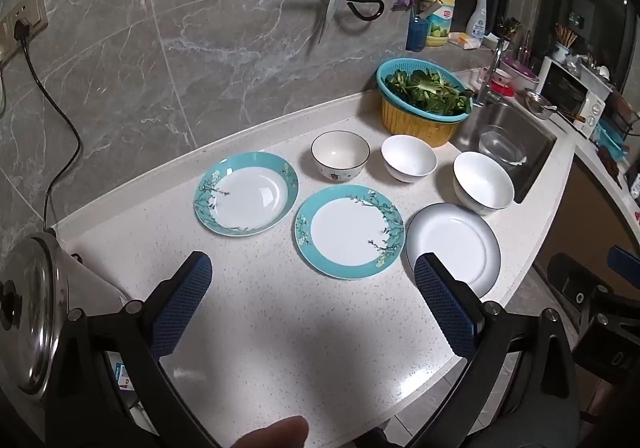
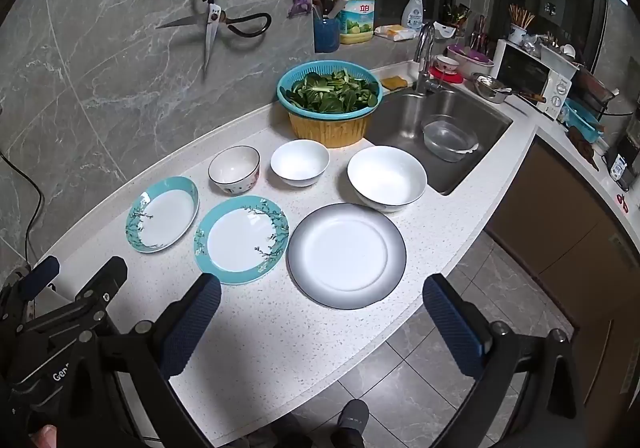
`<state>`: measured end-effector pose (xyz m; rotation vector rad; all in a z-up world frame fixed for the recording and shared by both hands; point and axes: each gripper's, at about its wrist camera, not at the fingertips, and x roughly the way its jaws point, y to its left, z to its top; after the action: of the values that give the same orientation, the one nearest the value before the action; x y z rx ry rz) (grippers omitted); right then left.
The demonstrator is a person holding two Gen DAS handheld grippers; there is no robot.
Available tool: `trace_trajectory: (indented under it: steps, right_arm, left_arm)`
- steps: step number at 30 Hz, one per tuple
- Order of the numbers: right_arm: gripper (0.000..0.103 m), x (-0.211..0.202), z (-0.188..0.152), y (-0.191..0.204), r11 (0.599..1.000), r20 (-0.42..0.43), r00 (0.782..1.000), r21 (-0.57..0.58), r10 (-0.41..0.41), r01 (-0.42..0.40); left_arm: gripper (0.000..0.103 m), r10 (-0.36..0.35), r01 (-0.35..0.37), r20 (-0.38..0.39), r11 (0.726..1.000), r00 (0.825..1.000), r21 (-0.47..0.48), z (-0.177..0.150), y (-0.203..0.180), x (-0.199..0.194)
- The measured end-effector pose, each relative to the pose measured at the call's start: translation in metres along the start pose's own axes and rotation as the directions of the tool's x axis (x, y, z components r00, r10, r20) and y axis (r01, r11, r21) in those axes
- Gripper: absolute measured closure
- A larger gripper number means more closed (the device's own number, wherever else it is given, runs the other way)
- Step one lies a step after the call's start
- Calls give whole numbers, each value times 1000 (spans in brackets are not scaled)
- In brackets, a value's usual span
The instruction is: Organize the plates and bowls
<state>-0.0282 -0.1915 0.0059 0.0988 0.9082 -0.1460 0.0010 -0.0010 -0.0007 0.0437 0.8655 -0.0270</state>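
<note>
Three plates and three bowls sit mid-frame on the speckled white bench, all empty. The plates: a teal-rimmed deep plate at left, a teal-rimmed flat plate just beside it, and a dark-rimmed white plate to the right. Behind them, a patterned bowl, a small white bowl and a large white bowl, the last touching or overlapping the dark-rimmed plate's far edge.

Further up the frame, a teal colander of leafy greens nests in a yellow basket. In the sink lies one clear glass bowl. A yellow detergent bottle bears red characters too small to read.

The left hand-held gripper and the right hand-held gripper both hang above the bench's near edge, jaws spread wide, gripping nothing.
</note>
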Motion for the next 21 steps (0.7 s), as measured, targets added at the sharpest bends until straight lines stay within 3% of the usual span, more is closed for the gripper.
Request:
trace_trajectory:
  steps: [6,21]
  right_arm:
    - [0,1,-1,2,1000,0,1000,-1,1,-1]
    - [0,1,0,3,1000,2,1000,1,-2,2]
  left_arm:
    - [0,8,-8,5,1000,1000,8,-16,8,11]
    - [0,-1,1,-3,1000,1000,-15,-8,8,9]
